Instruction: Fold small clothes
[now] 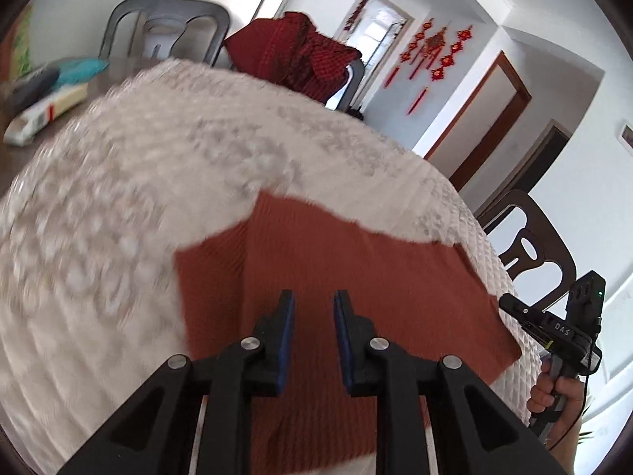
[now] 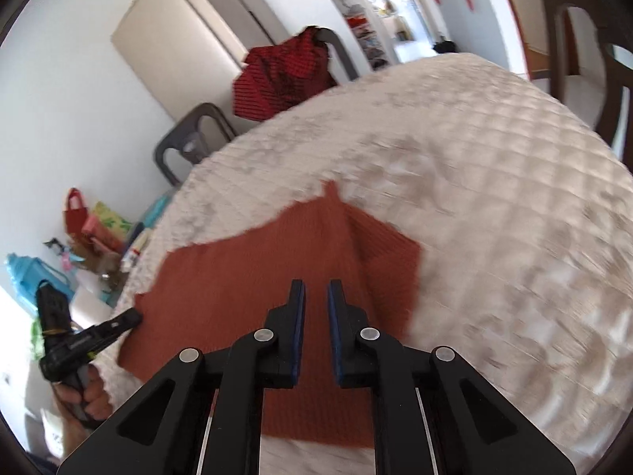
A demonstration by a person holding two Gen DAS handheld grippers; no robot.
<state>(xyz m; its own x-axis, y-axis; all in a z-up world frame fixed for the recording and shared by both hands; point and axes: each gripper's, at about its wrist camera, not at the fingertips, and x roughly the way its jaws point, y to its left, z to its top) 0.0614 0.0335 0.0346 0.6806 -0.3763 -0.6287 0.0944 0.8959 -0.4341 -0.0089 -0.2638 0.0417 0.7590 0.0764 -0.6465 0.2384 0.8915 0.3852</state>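
Note:
A rust-orange ribbed knit garment (image 1: 356, 277) lies flat on the white quilted table cover (image 1: 158, 166), with one part folded over along a crease. My left gripper (image 1: 314, 297) hovers above the garment's near half, open, with nothing between its blue pads (image 1: 288, 316). In the right wrist view the same garment (image 2: 277, 277) spreads under my right gripper (image 2: 316, 289), whose pads stand nearly together and hold nothing. Each view also catches the other gripper at the garment's side edge: the right gripper (image 1: 506, 301) and the left gripper (image 2: 132, 318), each held by a hand.
A red checked cloth (image 1: 292, 51) hangs over a chair at the far side. A grey chair (image 1: 166, 27) and a brown chair (image 1: 530, 241) stand by the table. Packets and a teal item (image 1: 51, 95) lie at its far left. Bags (image 2: 91, 229) sit on the floor.

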